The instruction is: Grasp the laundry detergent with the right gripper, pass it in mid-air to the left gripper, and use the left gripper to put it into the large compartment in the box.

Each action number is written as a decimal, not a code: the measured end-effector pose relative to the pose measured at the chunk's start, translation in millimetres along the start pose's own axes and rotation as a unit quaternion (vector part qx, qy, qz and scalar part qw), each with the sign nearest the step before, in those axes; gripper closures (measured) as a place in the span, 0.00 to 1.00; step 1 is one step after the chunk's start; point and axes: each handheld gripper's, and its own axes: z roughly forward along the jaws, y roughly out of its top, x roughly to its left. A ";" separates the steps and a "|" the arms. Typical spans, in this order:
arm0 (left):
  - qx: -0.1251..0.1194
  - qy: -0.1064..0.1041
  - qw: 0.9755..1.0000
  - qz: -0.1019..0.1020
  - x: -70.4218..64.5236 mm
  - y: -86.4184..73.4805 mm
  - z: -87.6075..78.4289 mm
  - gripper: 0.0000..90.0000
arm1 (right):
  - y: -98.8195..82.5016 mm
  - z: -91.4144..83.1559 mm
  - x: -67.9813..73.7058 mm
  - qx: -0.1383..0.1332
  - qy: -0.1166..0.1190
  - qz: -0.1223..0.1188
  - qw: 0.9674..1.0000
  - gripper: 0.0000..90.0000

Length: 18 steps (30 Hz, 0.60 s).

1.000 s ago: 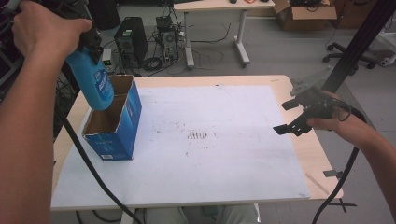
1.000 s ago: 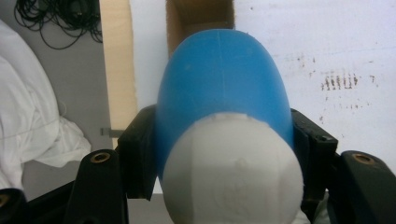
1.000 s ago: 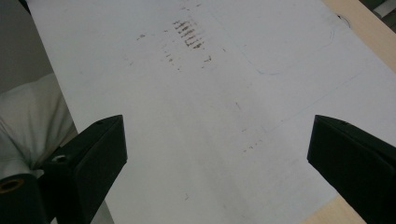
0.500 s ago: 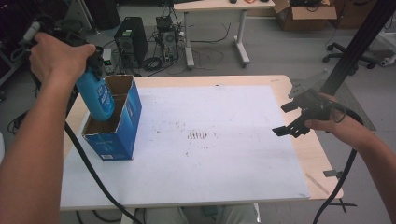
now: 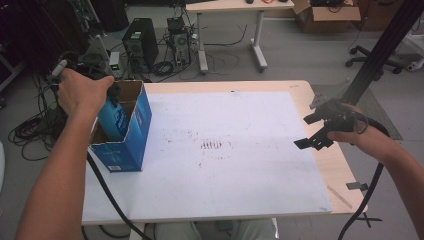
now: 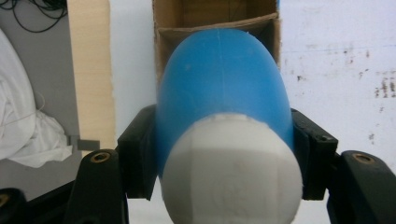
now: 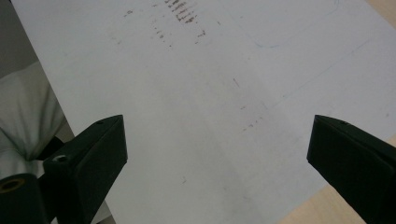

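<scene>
A blue bottle (image 5: 115, 121) with a white cap (image 6: 231, 172) stands upright, its lower part inside the open-topped blue cardboard box (image 5: 131, 145) at the table's left. My left gripper (image 5: 111, 94) is shut on the bottle's upper body just below the cap, under the person's hand. In the left gripper view the bottle (image 6: 219, 88) points down into the brown inside of the box (image 6: 215, 18), with a black pad on each side of it. My right gripper (image 5: 308, 131) hovers open over the right edge of the white board (image 5: 240, 165), and between its wide jaws (image 7: 217, 144) lies just the board.
The white board (image 7: 210, 70) covers most of the wooden table (image 5: 345, 175) and has dark smudges (image 5: 211, 145) in the middle. Behind the table are computer towers (image 5: 136, 42), cables and another desk (image 5: 230, 20). A black post (image 5: 380, 55) rises at the right.
The left hand has come down and the blue bottle has sunk from above the box into its opening. The right gripper has stayed where it was.
</scene>
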 end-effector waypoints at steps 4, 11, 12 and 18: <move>0.003 -0.007 1.000 -0.003 2.3 -2.8 19.2 0.42 | -3.4 2.3 -0.9 0.006 -0.001 0.005 1.000 0.05; -0.002 -0.008 1.000 -0.003 -0.6 -5.9 42.6 0.42 | -4.6 5.7 -0.9 0.010 -0.001 0.006 1.000 0.05; -0.003 -0.007 1.000 -0.003 -0.9 -6.1 44.6 0.42 | -4.7 6.4 -0.8 0.011 -0.001 0.008 1.000 0.05; -0.006 -0.001 1.000 0.002 0.1 -8.7 61.4 0.42 | -5.5 8.9 -0.4 0.013 0.000 0.009 1.000 0.05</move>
